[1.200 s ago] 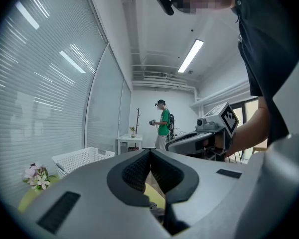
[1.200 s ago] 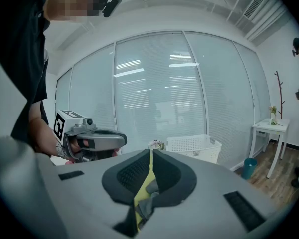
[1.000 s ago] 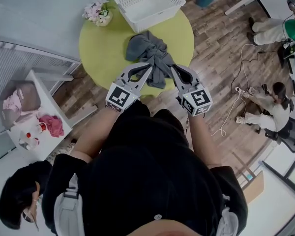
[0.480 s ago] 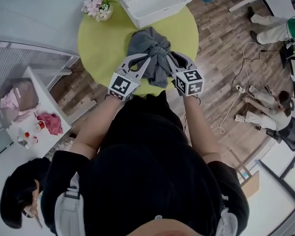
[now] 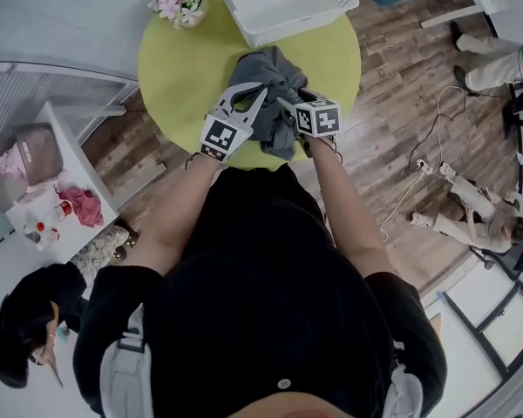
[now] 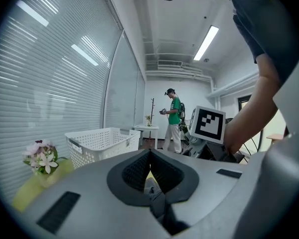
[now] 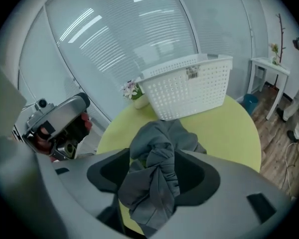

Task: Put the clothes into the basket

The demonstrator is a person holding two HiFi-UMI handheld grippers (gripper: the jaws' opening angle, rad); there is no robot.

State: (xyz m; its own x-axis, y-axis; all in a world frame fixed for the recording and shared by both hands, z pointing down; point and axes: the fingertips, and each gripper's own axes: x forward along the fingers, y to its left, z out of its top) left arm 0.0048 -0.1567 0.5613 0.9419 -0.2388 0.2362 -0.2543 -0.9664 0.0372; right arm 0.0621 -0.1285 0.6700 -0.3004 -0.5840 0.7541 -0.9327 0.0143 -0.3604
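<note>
Your right gripper (image 7: 154,158) was opening around the grey garment (image 5: 266,72); your left gripper (image 6: 149,156) was clenched empty. You looked to be at pickup; the next move likely called for clamping the garment and carrying it to the basket (image 5: 288,29).

A round yellow-green worktop (image 5: 170,59) stands on a floor of brown wood planks (image 5: 392,77), where a white power strip (image 5: 443,171) lies with its cable. A white side table (image 5: 74,159) sits near the worktop, by a glass wall hung with pale slatted blinds (image 6: 50,83). A long strip light (image 6: 206,43) runs along the white ceiling, and a small white table (image 7: 270,66) stands farther off.
</note>
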